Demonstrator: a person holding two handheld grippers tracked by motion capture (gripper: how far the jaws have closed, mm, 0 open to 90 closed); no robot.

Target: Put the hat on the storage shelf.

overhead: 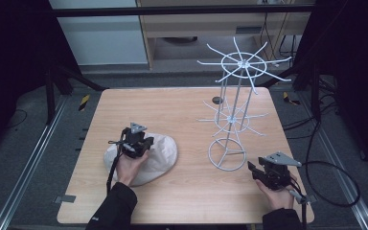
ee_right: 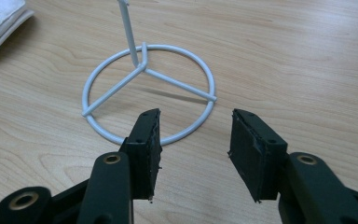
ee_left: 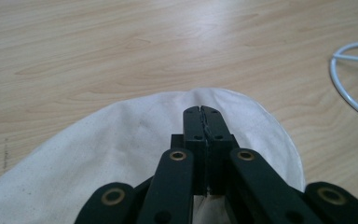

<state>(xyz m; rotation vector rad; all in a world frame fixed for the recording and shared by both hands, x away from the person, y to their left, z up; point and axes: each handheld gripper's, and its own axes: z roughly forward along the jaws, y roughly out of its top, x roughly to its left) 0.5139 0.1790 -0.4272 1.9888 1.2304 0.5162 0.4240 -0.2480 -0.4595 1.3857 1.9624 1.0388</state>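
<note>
Black jaws of left hand-held gripper [ee_left: 203, 114] pressed fully together over cream cloth cap [ee_left: 135, 154]; whether any fabric is pinched between the tips cannot be told. Cap lying flat on the near-left part of wooden counter [overhead: 182, 120], rounded edge toward the far side, with left hand [overhead: 129, 165] and its hand-held gripper [overhead: 141, 141] on top of it. Right hand-held gripper [ee_right: 196, 140] near the counter's right front corner, jaws parted to a moderate gap, nothing between the pads, aimed at the ring base of white wire rack [ee_right: 147, 74]. Rack [overhead: 232, 115] standing upright, right of centre, just beyond the right hand-held gripper [overhead: 258, 170], apart from the cap. Spoked hooks at two levels, upper ring the widest. Beyond the counter, grey floor and pale cabinet.
</note>
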